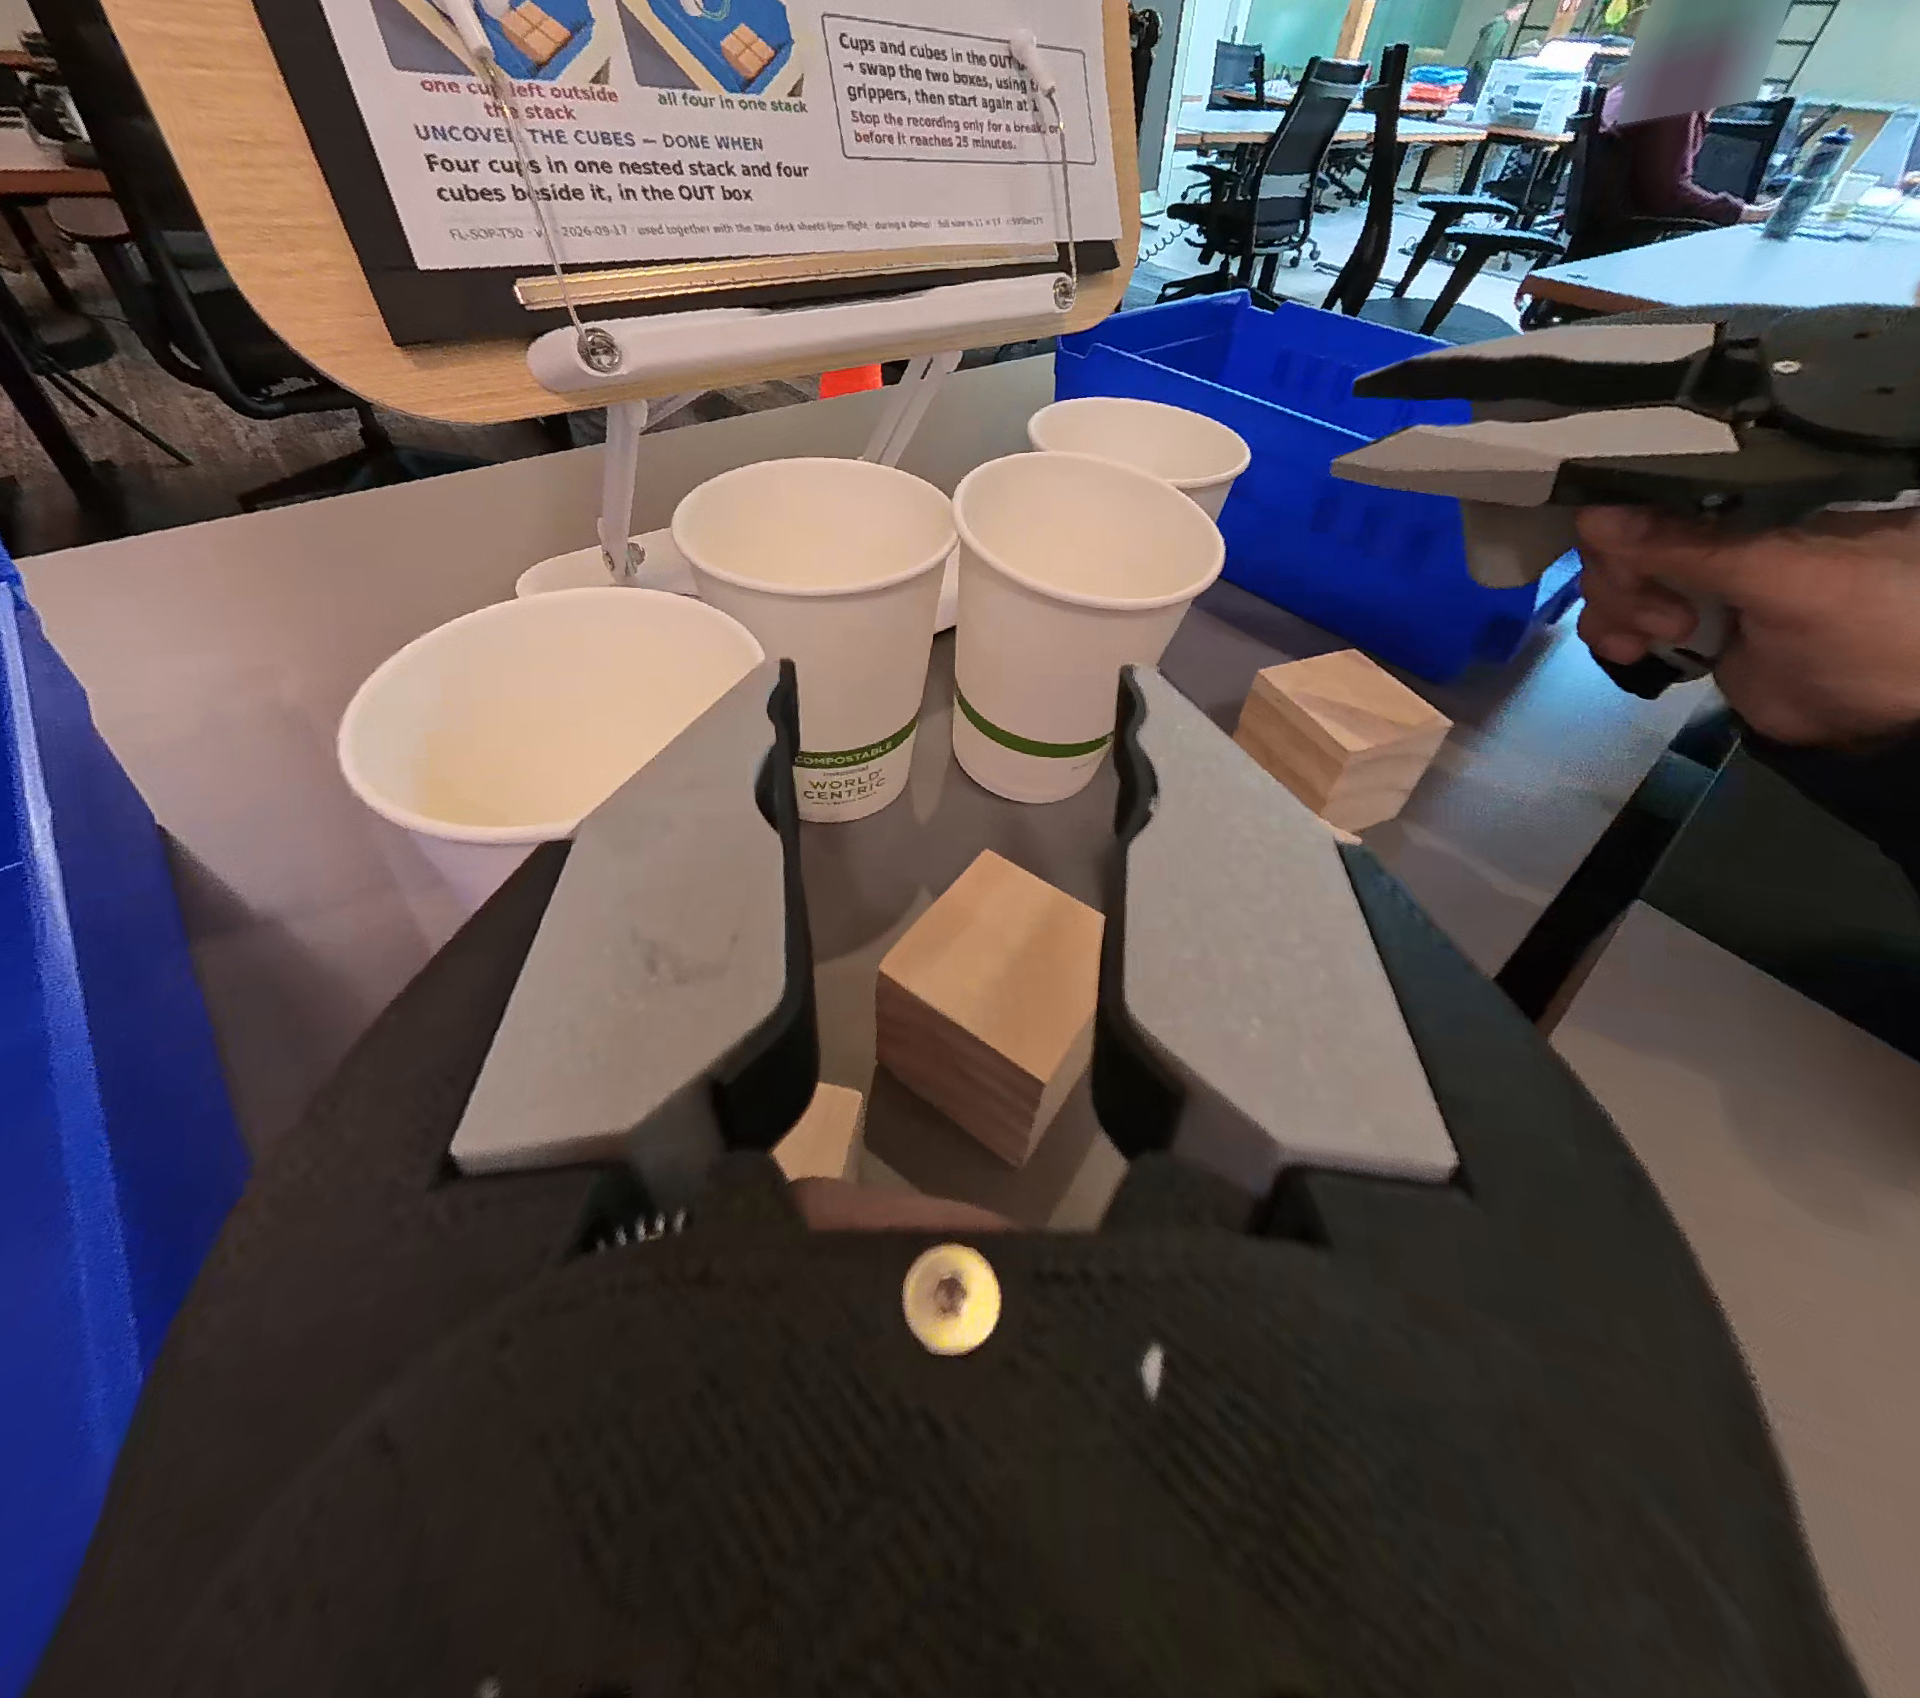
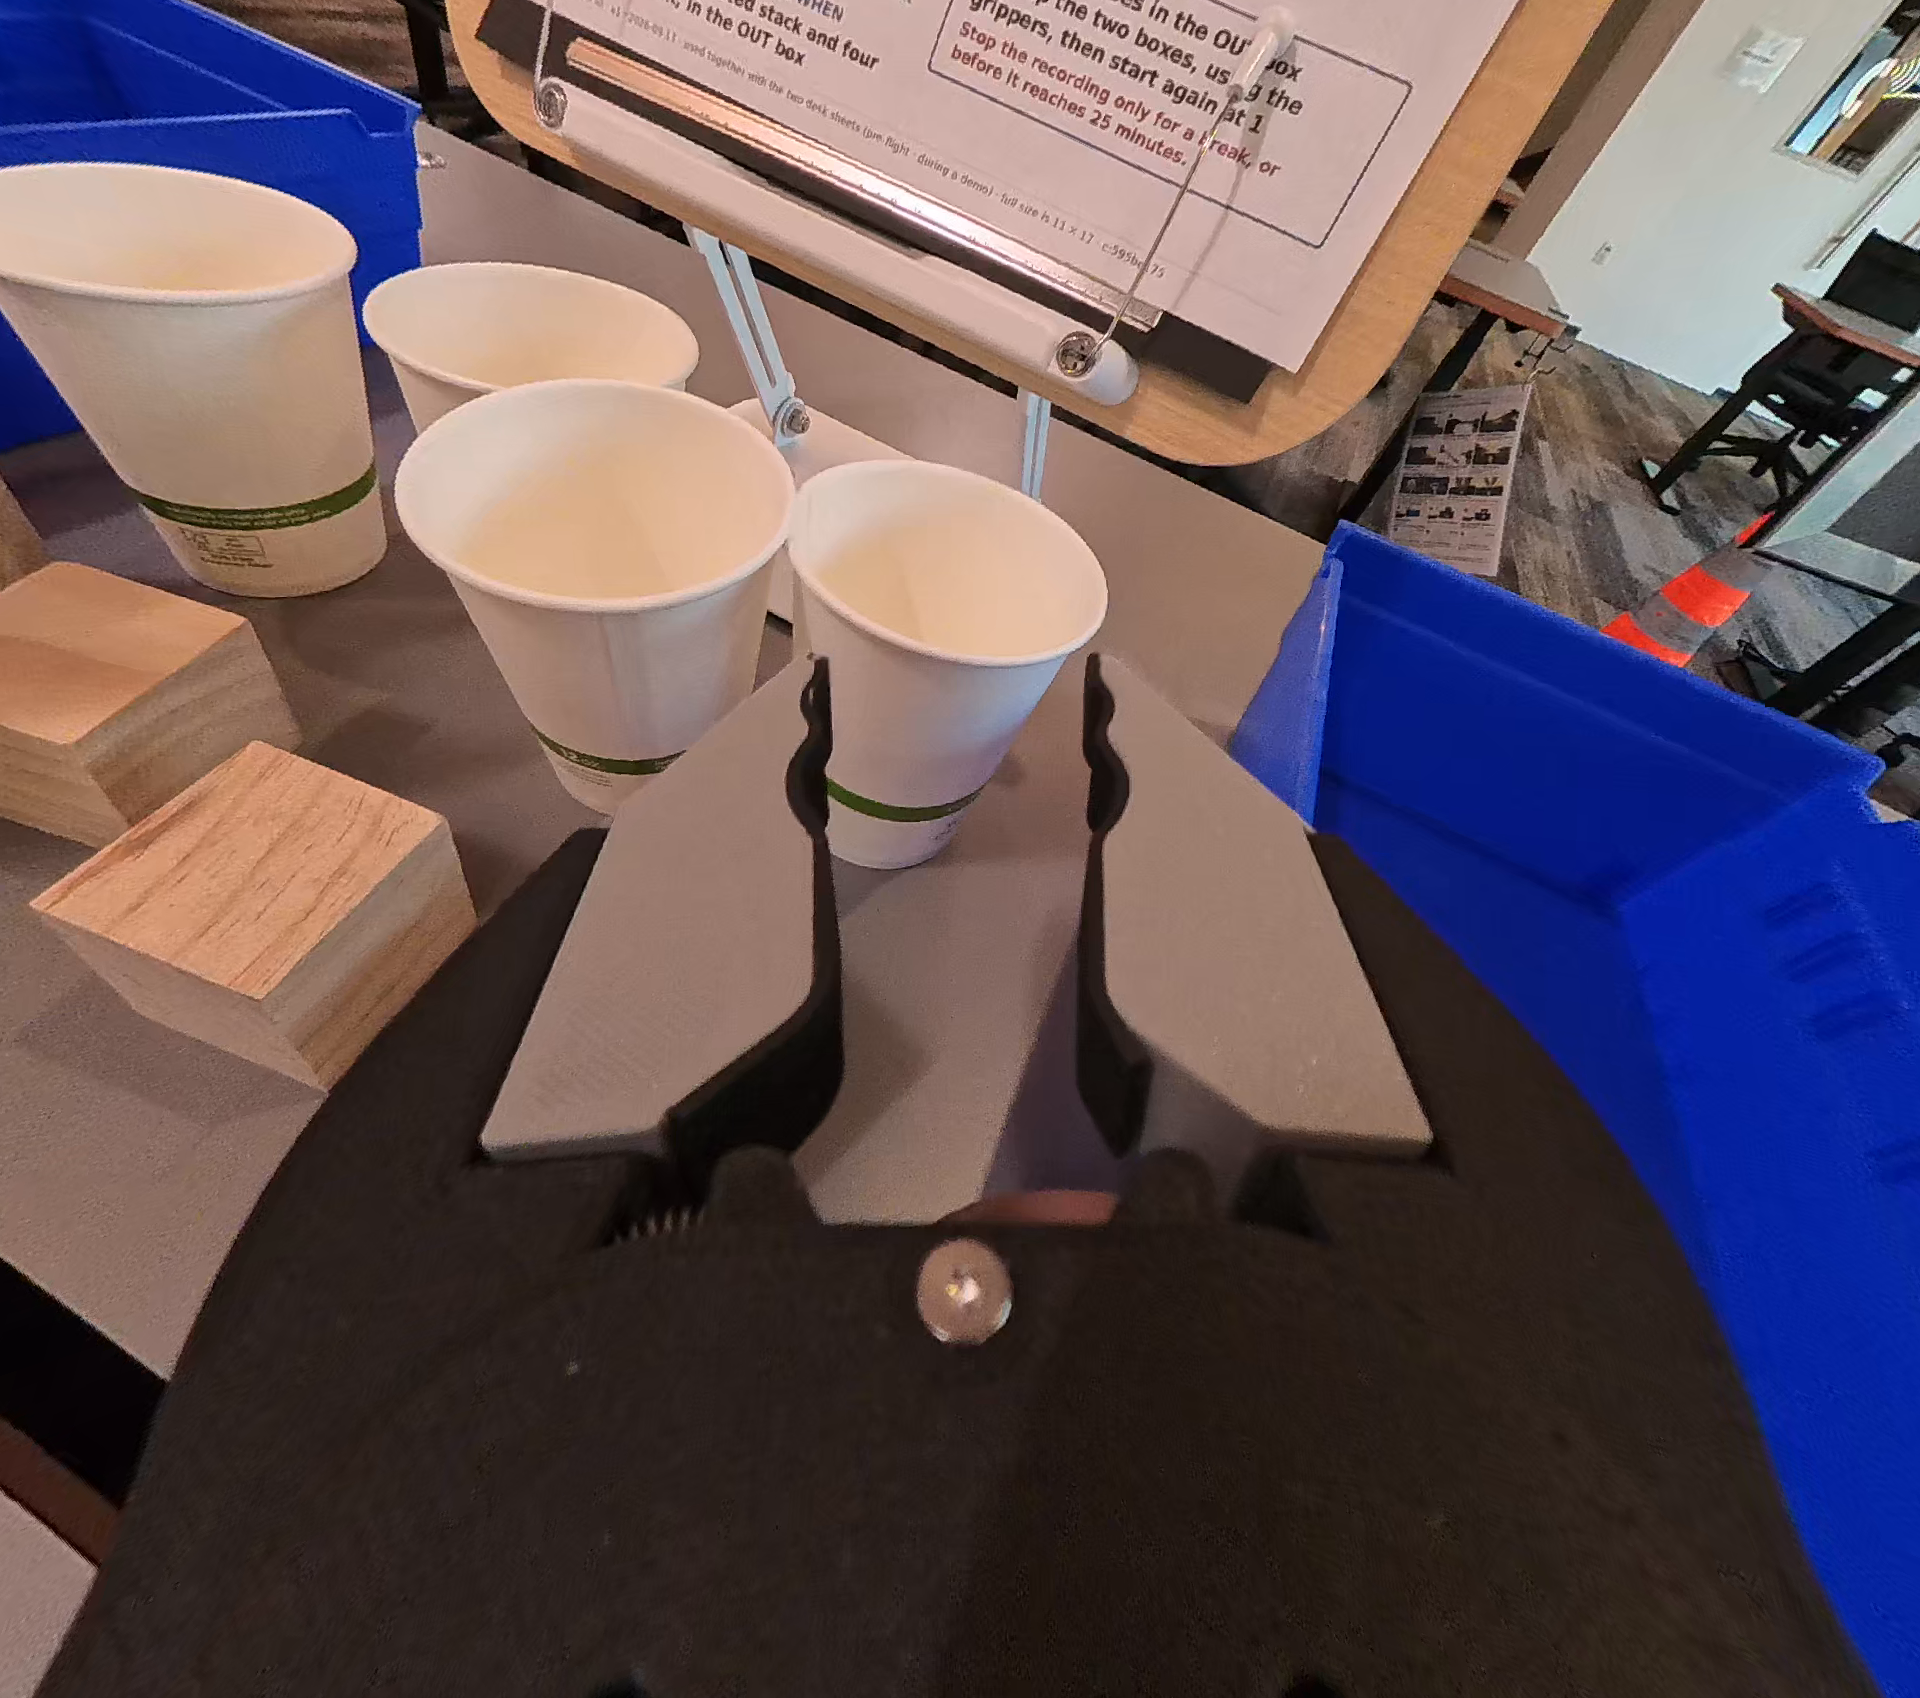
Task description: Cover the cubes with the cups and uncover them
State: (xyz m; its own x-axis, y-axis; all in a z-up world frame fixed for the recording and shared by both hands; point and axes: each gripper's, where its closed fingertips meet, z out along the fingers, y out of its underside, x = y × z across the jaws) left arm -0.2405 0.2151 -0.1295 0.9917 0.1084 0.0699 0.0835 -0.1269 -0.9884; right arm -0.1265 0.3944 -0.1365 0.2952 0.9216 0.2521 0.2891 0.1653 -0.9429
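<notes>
Four white paper cups stand mouth up on the grey table: one near left [image 1: 540, 713], two in the middle [image 1: 816, 609] [image 1: 1070, 609], one at the back [image 1: 1138, 438]. A wooden cube [image 1: 987, 1004] lies on the table between the fingers of my open left gripper [image 1: 956, 692], not gripped. Another cube [image 1: 1340, 734] sits to the right, and a third [image 1: 821, 1139] shows partly by the left finger's base. My right gripper [image 2: 954, 682] is open and empty, with a cup [image 2: 935, 609] just ahead of its tips. It also shows in the left wrist view [image 1: 1351, 427], held in a hand. Two cubes [image 2: 260, 900] [image 2: 114, 682] lie to its left.
A blue bin [image 1: 1299, 422] stands at the table's right, close beside my right gripper [image 2: 1558, 765]. Another blue bin [image 1: 62, 1025] is at the left [image 2: 156, 79]. A wooden stand with an instruction sheet [image 1: 727, 90] rises behind the cups. An office with chairs lies beyond.
</notes>
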